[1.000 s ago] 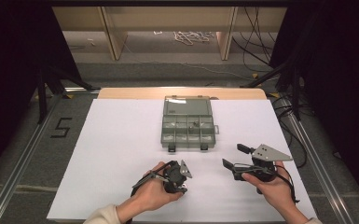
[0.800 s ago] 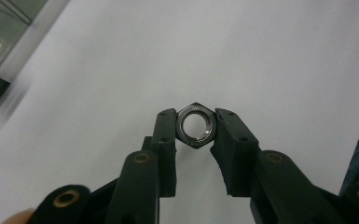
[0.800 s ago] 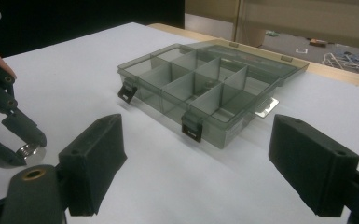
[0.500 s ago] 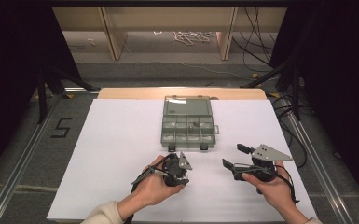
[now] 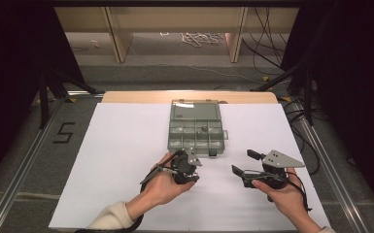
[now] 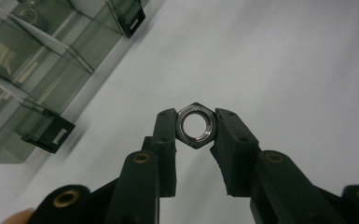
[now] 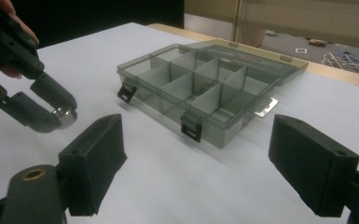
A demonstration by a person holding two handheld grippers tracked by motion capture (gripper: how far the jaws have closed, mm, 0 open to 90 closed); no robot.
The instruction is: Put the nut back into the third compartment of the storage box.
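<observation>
L gripper (image 6: pixel 195 128) is clamped on a steel hex nut (image 6: pixel 195 127), pads pressing two opposite flats, bore facing the camera; from the R gripper view the nut (image 7: pixel 64 116) hangs clear of the white table sheet (image 5: pixel 126 145), just off the near-left corner of the box. The grey-clear compartment organizer box (image 5: pixel 195 130) sits mid-table, closed as far as I can tell, w/ two black latches on its near edge; near-left latch (image 6: pixel 49 132) is close to the nut. R gripper (image 7: pixel 214 163) has jaws wide apart, nothing between them, aimed at the box front w/ the near-right latch (image 7: pixel 191 128) roughly centred, parked on the table well short of it. Step in hand, by my read: nut picked up, carry toward the box. Next move prob. calls for the R gripper to undo the latches & lift the lid, while L keeps a steady squeeze so the nut doesn't twist out, then goes over a compartment. Which compartment: can't tell.
</observation>
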